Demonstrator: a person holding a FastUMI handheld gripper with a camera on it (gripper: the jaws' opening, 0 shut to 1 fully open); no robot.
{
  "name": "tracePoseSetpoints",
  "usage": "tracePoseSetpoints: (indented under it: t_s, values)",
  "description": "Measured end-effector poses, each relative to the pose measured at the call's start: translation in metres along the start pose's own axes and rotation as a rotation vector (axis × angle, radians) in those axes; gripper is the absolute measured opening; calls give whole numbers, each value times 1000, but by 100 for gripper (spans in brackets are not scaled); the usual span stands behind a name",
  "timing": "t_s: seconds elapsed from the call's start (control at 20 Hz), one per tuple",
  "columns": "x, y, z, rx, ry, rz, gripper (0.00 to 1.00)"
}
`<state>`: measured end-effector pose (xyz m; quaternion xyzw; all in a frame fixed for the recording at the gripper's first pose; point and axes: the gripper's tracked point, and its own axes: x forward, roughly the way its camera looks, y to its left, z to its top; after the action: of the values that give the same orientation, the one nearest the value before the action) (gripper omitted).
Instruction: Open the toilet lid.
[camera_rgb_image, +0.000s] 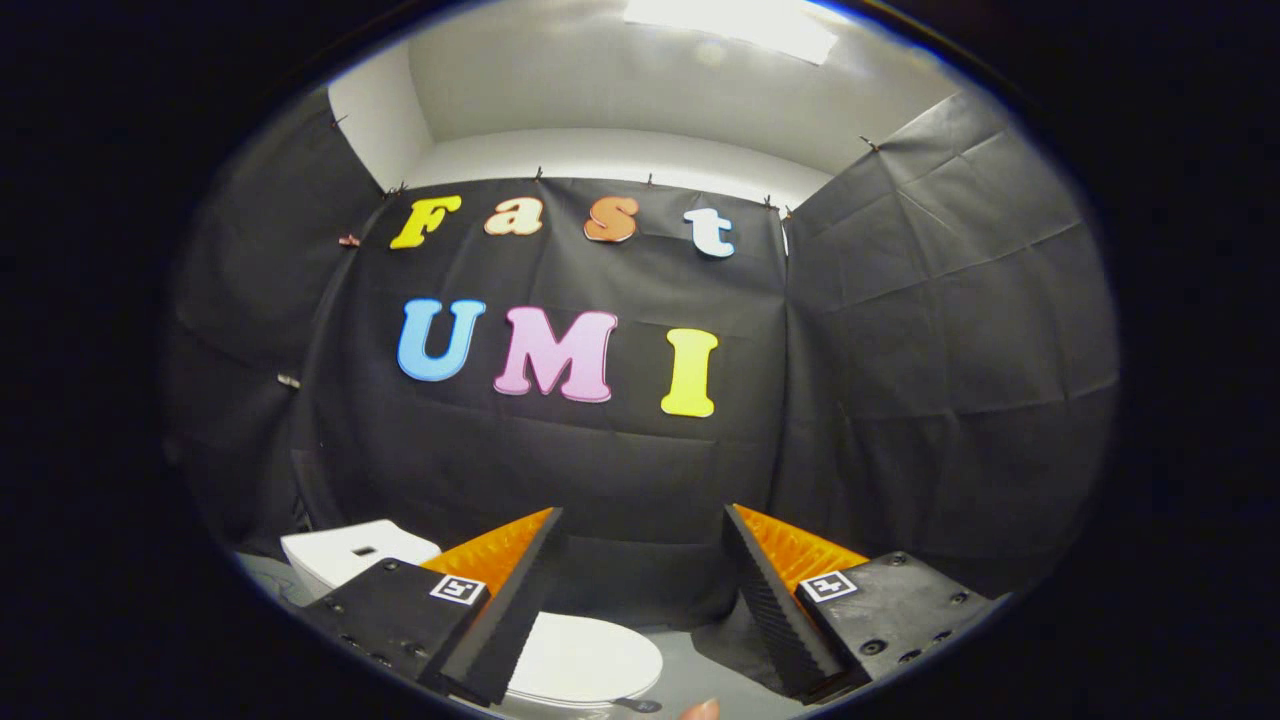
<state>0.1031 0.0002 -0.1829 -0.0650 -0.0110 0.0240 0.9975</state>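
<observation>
White and glossy, the oval plastic toilet lid (590, 660) lay shut and flat on the bowl, low between the two fingers of the gripper (640, 520) and closer to the one at about 7 o'clock, whose underside hid part of the lid's near-left rim. The jaws stood wide apart with nothing held between them, their tips raised toward the black cloth wall (900, 400) well above the lid, touching nothing. At roughly 8 o'clock from the lid, behind that same finger, sat the white boxy toilet tank (350, 552) with a small dark slot on its top face. A grey floor (690, 680) showed just right of the lid, running back to the foot of the cloth. At 6 o'clock, below the lid's front edge, a fingertip of a person's hand (700, 710) peeked in, and beside it lay a small dark item too little to identify. Up at 12 o'clock a bright ceiling light panel (735, 25) glowed above the white upper wall (620, 155).
</observation>
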Motion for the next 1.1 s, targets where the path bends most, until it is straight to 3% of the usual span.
tracePoseSetpoints:
  t_s: [0.3, 0.55, 0.75, 0.9, 1.1]
  values:
    - [12, -10, -92, 49, 88, 41, 98]
    - [20, -35, -191, 15, 191, 39, 99]
    - [21, -38, -260, 21, 282, 86, 98]
    - [14, -39, -310, 116, 403, 96, 98]
    - [19, -48, -365, 405, 527, 5, 99]
